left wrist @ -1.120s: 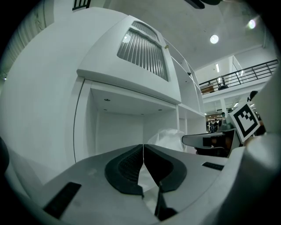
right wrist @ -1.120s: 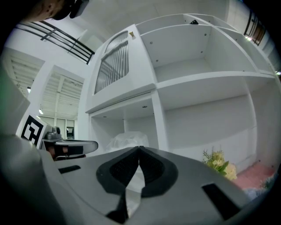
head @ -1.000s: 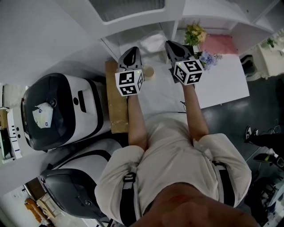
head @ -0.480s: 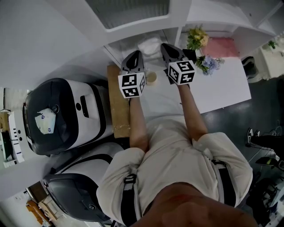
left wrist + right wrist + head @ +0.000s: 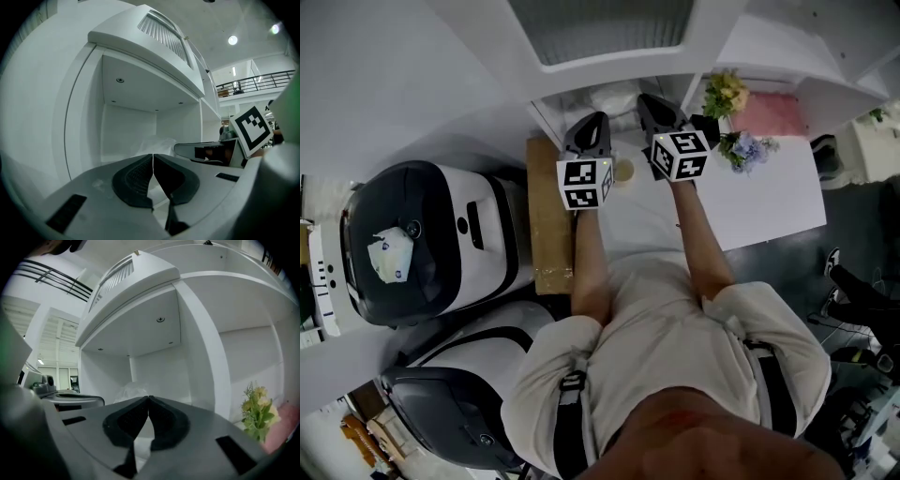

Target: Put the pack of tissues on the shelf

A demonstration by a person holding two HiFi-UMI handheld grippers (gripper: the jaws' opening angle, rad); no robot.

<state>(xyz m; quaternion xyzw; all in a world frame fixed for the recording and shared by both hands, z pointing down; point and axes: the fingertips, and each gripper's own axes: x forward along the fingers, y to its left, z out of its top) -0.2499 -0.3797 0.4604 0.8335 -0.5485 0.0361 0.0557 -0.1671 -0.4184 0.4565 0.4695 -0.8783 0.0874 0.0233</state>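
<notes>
**Tissues in the shelf, both claws shut and empty**

I see the pack of tissues [image 5: 614, 96] lying inside the open lower bay of the shelf [image 5: 201, 348]. My left claw [image 5: 153, 157] and right claw [image 5: 148, 399] sit side by side at the bay's mouth. Each has its jaws pressed together on nothing, and the pack shows just beyond them. In front of the shelf, a small tan roll [image 5: 623, 170] rests on the white surface [image 5: 769, 192]. Flowers [image 5: 255, 411] stand right of the shelf's upright.

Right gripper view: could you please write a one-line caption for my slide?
Shut right tool facing the tissue pack inside the white shelf, flowers at right.
</notes>
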